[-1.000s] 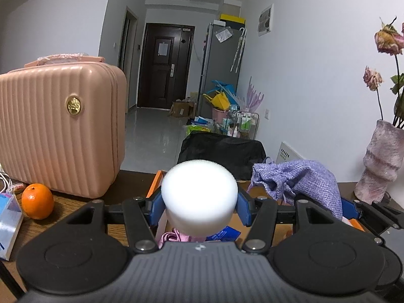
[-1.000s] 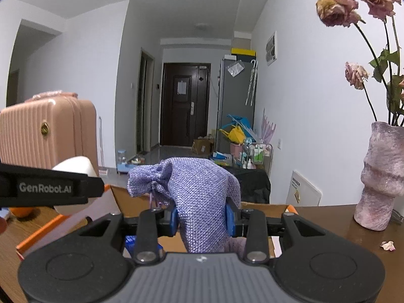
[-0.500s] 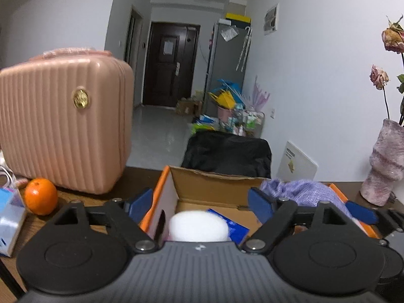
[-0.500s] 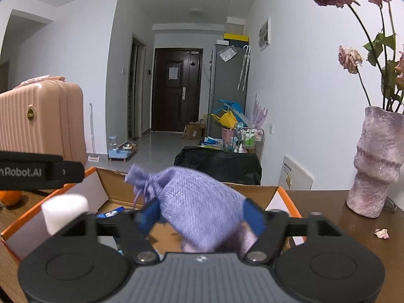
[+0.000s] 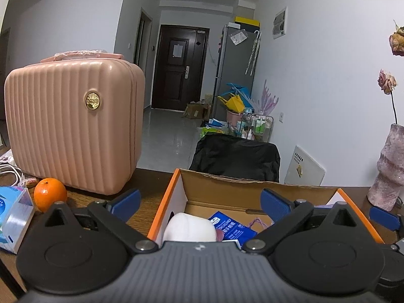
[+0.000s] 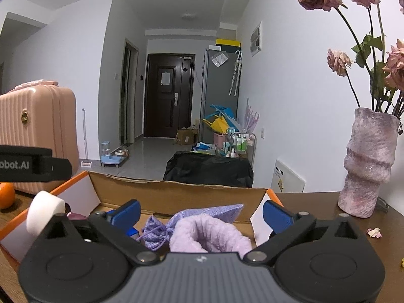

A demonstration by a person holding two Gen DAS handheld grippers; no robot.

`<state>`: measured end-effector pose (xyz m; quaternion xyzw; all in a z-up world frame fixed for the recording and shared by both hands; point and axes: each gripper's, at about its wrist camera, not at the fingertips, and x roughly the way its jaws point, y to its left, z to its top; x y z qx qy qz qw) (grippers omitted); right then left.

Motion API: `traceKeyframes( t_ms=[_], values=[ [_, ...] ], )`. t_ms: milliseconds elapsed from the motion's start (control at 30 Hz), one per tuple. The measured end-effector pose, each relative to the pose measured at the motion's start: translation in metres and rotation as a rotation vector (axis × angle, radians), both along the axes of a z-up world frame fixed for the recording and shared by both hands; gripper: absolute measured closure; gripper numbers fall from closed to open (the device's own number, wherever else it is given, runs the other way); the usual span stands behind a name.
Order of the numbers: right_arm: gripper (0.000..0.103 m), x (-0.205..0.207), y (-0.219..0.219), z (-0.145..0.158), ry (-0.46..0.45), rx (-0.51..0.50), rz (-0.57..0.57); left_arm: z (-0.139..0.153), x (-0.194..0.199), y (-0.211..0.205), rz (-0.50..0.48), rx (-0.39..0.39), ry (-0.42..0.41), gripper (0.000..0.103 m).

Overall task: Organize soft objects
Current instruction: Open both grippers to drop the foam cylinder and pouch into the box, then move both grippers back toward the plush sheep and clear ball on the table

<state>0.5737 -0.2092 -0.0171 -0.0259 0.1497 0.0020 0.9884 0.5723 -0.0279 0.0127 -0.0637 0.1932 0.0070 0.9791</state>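
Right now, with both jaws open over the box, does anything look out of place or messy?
Little stands out. The white sponge sits tilted against the cardboard box's left wall, not flat. Fallen petals lie on the table beside the vase of wilted roses.

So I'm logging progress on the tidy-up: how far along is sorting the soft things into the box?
Done, by the look of it: the white sponge, the purple drawstring pouch and a fluffy lilac item all lie inside the cardboard box. In hand: nothing; the left gripper and right gripper are both open above the box. Left: no other soft object shows on the table.
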Motion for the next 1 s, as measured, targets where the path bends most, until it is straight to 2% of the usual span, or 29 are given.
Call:
traceKeyframes(
  t_ms=[367,1000],
  values=[
    [0.0,-0.024,-0.003,0.004,-0.048,0.007,0.009,0.004,-0.015,0.004,0.033,0.008,-0.019,0.0],
    [0.0,-0.096,-0.012,0.004,-0.089,0.023,0.022,0.005,-0.078,0.019,0.07,0.018,-0.048,0.0]
  ],
)
